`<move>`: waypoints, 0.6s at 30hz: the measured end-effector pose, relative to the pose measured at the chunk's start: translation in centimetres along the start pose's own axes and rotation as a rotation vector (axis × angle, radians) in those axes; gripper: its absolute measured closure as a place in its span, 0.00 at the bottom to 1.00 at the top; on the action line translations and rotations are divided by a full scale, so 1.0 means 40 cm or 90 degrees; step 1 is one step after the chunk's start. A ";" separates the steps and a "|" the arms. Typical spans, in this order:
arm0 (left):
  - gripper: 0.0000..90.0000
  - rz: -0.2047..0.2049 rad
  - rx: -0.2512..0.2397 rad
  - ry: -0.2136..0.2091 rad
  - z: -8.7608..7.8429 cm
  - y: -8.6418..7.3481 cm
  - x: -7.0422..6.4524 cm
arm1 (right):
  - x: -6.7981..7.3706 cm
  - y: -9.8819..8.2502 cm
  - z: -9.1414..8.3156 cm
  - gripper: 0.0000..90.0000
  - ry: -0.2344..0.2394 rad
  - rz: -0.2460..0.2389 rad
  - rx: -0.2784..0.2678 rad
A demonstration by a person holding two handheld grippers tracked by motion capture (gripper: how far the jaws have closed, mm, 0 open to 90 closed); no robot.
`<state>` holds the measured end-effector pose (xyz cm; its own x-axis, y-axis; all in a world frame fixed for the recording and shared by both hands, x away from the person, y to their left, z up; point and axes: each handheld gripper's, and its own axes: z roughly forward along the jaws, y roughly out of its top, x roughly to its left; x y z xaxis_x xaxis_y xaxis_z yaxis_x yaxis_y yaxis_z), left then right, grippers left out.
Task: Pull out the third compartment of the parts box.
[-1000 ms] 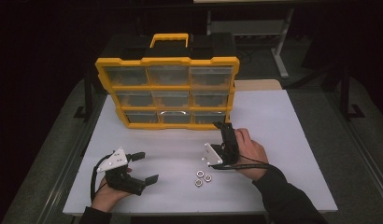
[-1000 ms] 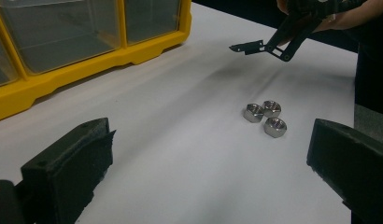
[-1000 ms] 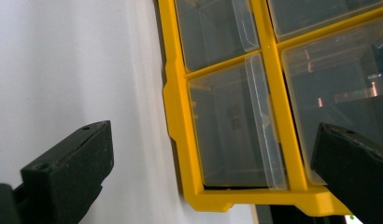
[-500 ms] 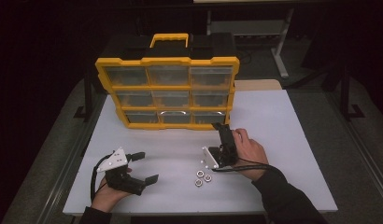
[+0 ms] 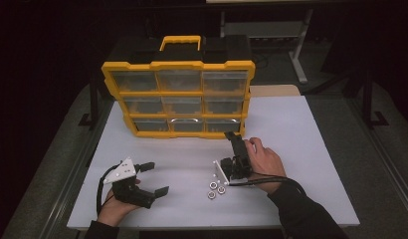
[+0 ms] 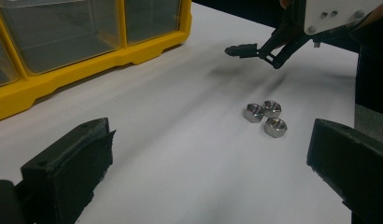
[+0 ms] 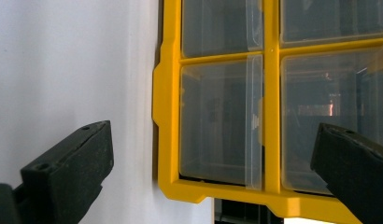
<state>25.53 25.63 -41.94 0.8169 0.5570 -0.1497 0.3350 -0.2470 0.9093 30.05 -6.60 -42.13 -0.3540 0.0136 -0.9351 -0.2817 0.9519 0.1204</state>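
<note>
Left hand-held gripper rests released on the white bench. Three nuts lie between both tools. Right hand-held gripper, jaws spread and empty, has edged forward toward the yellow organizer, likely approaching a drawer. Dark room surrounds.

High view overhead facing forward, both gripper views low and close, all sharing the yellow organizer.

In the right gripper view the yellow organizer ahead of the claw runs off the top, right and bottom edges. What lies in its clear drawers is too murky to tell. In the high view the right gripper is partly covered by the hand behind it.
</note>
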 end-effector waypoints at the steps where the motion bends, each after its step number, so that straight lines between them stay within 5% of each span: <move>1: 0.00 -0.001 -0.001 0.000 0.000 0.000 0.000 | 0.000 0.001 0.000 0.00 0.001 0.001 0.000; 18: 0.00 0.000 0.000 0.000 0.000 0.000 0.000 | 0.004 0.008 -0.004 0.00 -0.024 0.020 0.009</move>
<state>25.53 25.65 -41.93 0.8168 0.5572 -0.1494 0.3346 -0.2466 0.9095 29.74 -6.34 -42.20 -0.3279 0.0554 -0.9431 -0.2579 0.9551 0.1458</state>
